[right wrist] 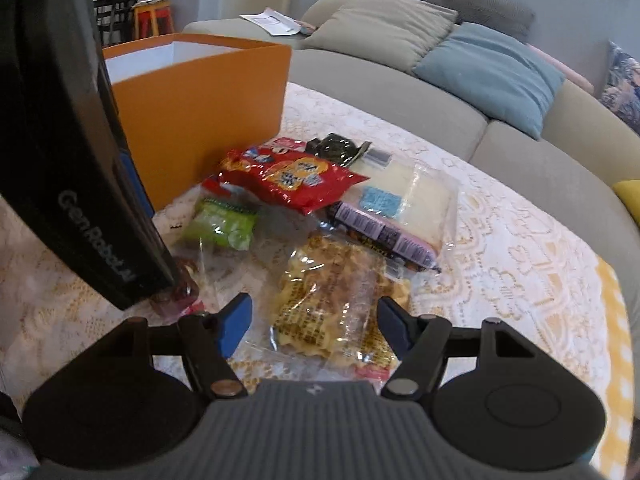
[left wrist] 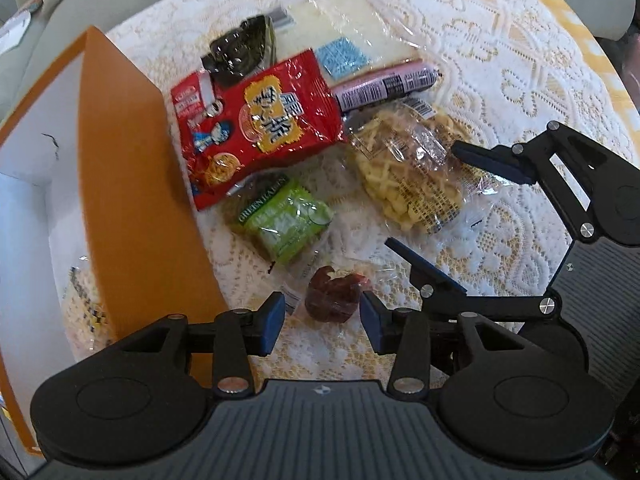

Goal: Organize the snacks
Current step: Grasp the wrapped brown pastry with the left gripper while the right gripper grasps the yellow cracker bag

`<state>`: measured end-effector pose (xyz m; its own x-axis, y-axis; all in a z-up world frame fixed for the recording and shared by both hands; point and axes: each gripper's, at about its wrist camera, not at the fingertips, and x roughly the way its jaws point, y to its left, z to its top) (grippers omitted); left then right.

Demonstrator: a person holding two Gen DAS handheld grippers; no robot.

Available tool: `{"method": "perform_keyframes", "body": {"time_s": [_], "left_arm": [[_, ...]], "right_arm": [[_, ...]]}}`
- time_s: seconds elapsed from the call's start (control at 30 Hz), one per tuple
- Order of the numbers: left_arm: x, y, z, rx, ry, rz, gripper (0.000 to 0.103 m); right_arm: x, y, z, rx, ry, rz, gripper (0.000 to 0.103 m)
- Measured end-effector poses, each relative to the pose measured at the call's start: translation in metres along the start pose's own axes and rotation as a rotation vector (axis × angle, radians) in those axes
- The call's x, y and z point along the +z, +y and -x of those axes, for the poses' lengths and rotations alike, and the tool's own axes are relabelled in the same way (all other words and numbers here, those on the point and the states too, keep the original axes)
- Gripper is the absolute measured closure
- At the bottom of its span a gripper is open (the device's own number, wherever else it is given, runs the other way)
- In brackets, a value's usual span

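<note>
A pile of snacks lies on the lace-covered table beside an orange box (left wrist: pixel 132 168). My left gripper (left wrist: pixel 322 322) is open with its fingers either side of a small dark red wrapped snack (left wrist: pixel 332 294). My right gripper (right wrist: pixel 314 330) is open, its fingers astride the near end of a clear bag of yellow noodle crisps (right wrist: pixel 332 300); it also shows in the left wrist view (left wrist: pixel 424 196). Beyond lie a red snack bag (left wrist: pixel 260 124), a green packet (left wrist: pixel 286 220), a pink sausage (left wrist: pixel 384 84), a seaweed pack (left wrist: pixel 240 48) and a clear bag of white slices (left wrist: pixel 348 28).
The orange box (right wrist: pixel 204 108) stands open-topped at the left, with a noodle bag inside (left wrist: pixel 80 300). The left gripper's body (right wrist: pixel 68 152) blocks the left of the right wrist view. A grey sofa (right wrist: pixel 400 92) with cushions curves behind the table.
</note>
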<state>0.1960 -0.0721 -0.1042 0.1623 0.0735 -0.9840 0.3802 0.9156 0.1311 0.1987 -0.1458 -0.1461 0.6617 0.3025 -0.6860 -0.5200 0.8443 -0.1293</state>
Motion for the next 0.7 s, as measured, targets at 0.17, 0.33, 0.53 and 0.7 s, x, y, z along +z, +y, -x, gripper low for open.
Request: {"method": "perform_keyframes", "body": {"time_s": [0.17, 0.33, 0.53, 0.7], "left_arm": [[0.004, -0.001, -0.009, -0.022, 0.027, 0.012, 0.048], [0.008, 0.001, -0.017, -0.045, 0.049, 0.05, 0.035], [0.004, 0.0, -0.031, -0.013, 0.096, 0.056, 0.029], [-0.004, 0.009, -0.038, -0.017, 0.099, 0.099, 0.044]], "right_arm": [[-0.004, -0.004, 0.001, 0.018, -0.001, -0.005, 0.032], [-0.008, 0.007, -0.002, 0.008, 0.012, 0.065, 0.023], [-0.013, 0.016, -0.003, -0.013, 0.018, 0.12, 0.018], [-0.013, 0.014, 0.0, -0.021, 0.029, 0.117, 0.025]]}}
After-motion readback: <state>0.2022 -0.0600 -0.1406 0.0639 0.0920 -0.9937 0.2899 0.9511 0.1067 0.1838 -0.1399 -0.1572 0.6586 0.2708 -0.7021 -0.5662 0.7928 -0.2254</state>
